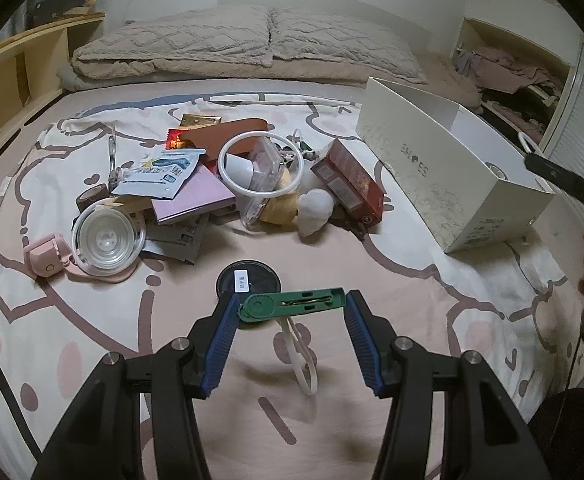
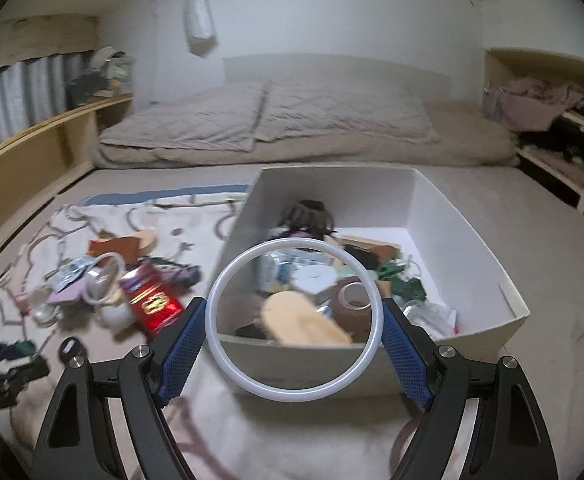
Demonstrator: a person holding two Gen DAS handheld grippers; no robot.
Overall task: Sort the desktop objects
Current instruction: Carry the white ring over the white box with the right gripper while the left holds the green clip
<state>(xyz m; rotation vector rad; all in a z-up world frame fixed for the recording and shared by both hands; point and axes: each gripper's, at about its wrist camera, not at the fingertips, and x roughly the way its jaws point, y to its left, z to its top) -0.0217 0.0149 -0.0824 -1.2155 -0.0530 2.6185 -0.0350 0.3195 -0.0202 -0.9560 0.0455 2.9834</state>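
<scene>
**A:** Sorting step first: which item is on its way to the box?

**B:** Two at once. The right hand-held gripper (image 2: 294, 330) has its jaws spread wide and pressed against the outer edge of a white ring (image 2: 294, 327), one blue pad on each side. In the right wrist view the ring sits at centre frame, in front of the near wall of the open white shoe box (image 2: 468, 236), which already holds a jumble of sorted things.

**A:** And the left?

**B:** The left hand-held gripper (image 1: 289, 306) is clamped end to end on a green plastic tool (image 1: 292, 303), low in the centre of its view, above the patterned bedspread (image 1: 412, 280). A black disc (image 1: 247, 278) lies on the bed just beyond it.

**A:** What remains?

**B:** Plenty. The pile (image 1: 227, 184) at mid-left of the left view still has a clear lid, packets, a red carton and a second ring.

**A:** Next move?

**B:** I'd judge the ring must clear the box's near wall before the jaws let go; released early, it would land on the bed or catch the rim. The green tool would follow.
</scene>
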